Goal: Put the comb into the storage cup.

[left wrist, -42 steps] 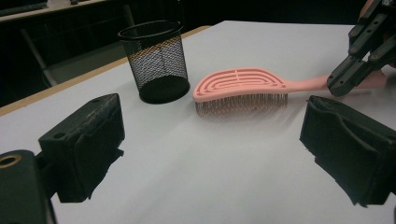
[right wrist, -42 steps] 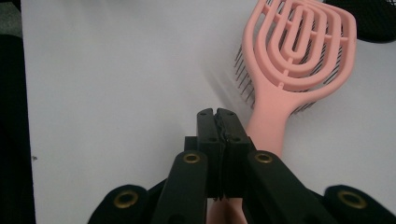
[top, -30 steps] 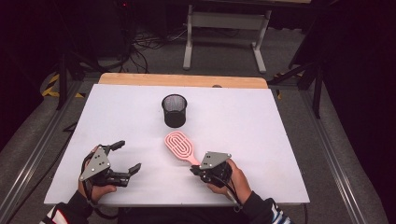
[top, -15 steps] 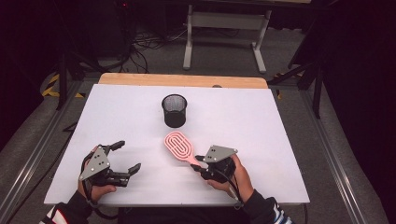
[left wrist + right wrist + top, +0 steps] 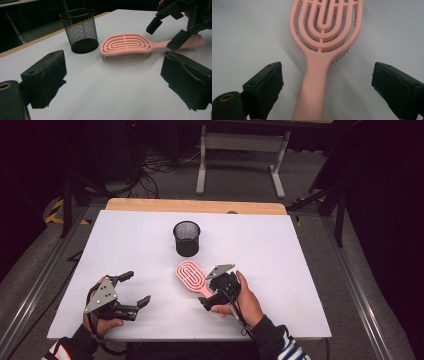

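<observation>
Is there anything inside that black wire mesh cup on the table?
The black wire mesh cup looks empty: through its mesh in the left gripper view, just a dark solid bottom. From above its inside is too dark to tell.

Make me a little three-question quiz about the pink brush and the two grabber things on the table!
1. True or false: the right gripper is squeezing the handle of the pink brush.
2. What stands just beyond the brush, farther from the person? A) a black mesh cup B) a glass jar C) a blue bowl
3. Fill in: the brush lies with its bristles facing ____.

Key
1. False. The handle runs between the jaws, but they have just been opening and stand wide apart, clear of it on both sides.
2. A, the black mesh cup, upright on the white table.
3. Down, onto the table, as the left gripper view shows; that gripper is open with nothing between its jaws.
</observation>
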{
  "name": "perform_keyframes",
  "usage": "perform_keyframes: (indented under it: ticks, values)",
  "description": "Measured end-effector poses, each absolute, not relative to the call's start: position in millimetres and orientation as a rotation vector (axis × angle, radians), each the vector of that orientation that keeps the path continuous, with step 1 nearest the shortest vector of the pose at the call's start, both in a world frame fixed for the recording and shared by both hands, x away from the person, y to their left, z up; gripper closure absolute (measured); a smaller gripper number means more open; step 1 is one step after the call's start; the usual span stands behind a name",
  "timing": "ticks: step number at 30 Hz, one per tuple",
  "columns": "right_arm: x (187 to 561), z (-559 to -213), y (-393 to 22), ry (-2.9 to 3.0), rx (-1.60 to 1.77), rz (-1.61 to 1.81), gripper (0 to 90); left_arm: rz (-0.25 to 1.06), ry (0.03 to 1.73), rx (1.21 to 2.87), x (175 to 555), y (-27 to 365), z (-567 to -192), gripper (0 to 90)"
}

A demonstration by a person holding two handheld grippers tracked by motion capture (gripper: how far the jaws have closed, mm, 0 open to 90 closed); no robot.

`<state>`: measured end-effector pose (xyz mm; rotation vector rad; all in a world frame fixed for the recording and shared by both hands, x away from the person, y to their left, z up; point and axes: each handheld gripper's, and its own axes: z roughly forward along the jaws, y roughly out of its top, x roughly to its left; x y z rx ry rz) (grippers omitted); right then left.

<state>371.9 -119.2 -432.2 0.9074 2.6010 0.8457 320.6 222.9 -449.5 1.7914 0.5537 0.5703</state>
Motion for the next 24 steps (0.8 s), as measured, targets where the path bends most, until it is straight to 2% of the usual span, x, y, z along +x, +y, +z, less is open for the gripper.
perform_keyframes:
  ticks: [8, 11, 13, 15, 17, 20, 24]
  values:
    - [381.9, -444.6, -109.5, 2.653, 0.954, 0.726, 10.9, 0.560, 0.556, 1.800, 321.2, 221.7, -450.2, 7.3]
    - [384.6, -447.6, -107.7, 2.655, 0.973, 0.704, 13.4, 0.562, 0.554, 1.799, 321.0, 221.9, -450.0, 7.3]
    - [385.6, -447.3, -107.6, 2.656, 0.980, 0.733, 20.9, 0.560, 0.554, 1.801, 321.1, 222.1, -450.1, 7.2]
    - [386.0, -445.1, -108.3, 2.648, 0.974, 0.752, 33.4, 0.558, 0.551, 1.805, 321.4, 222.1, -450.2, 7.2]
    - [386.1, -444.8, -108.4, 2.646, 0.966, 0.760, 38.4, 0.559, 0.548, 1.806, 321.0, 221.6, -450.0, 7.2]
    - [385.2, -443.7, -109.9, 2.644, 0.955, 0.780, 52.8, 0.555, 0.548, 1.805, 320.8, 220.7, -450.5, 7.3]
    - [384.4, -443.6, -111.0, 2.643, 0.956, 0.794, 59.9, 0.546, 0.550, 1.811, 321.6, 219.6, -451.8, 7.2]
